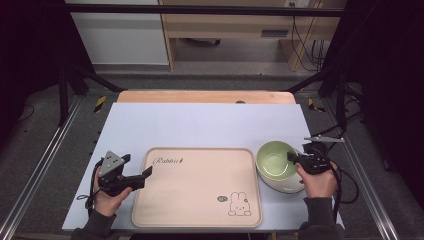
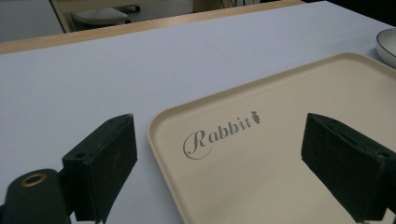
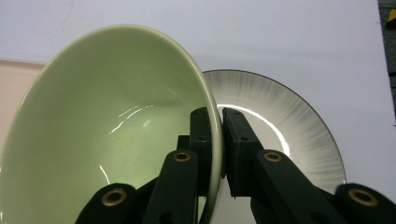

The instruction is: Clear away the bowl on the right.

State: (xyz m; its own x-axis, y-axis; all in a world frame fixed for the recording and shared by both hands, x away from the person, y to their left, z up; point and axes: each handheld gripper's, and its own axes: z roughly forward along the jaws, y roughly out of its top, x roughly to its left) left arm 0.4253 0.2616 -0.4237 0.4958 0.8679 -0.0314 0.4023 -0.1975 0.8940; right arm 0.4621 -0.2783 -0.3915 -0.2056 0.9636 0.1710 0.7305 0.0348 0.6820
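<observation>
A pale green bowl (image 1: 276, 160) (image 3: 107, 121) is tilted up at the right of the table, just off the right edge of a beige tray (image 1: 195, 200) (image 2: 289, 102) with a rabbit print. My right gripper (image 1: 292, 158) (image 3: 217, 114) is shut on the bowl's right rim, one jaw inside and one outside. Under the bowl lies a white plate (image 3: 280, 102) (image 1: 289, 188) with a dark rim. My left gripper (image 1: 145, 174) (image 2: 222, 135) is open at the tray's left edge with nothing between its jaws.
The tray lies on a light blue-grey mat (image 1: 200, 125) that covers a wooden table (image 1: 205, 96). Black frame posts (image 1: 62, 95) stand at both sides. Beyond the table are the floor and furniture (image 1: 225, 30).
</observation>
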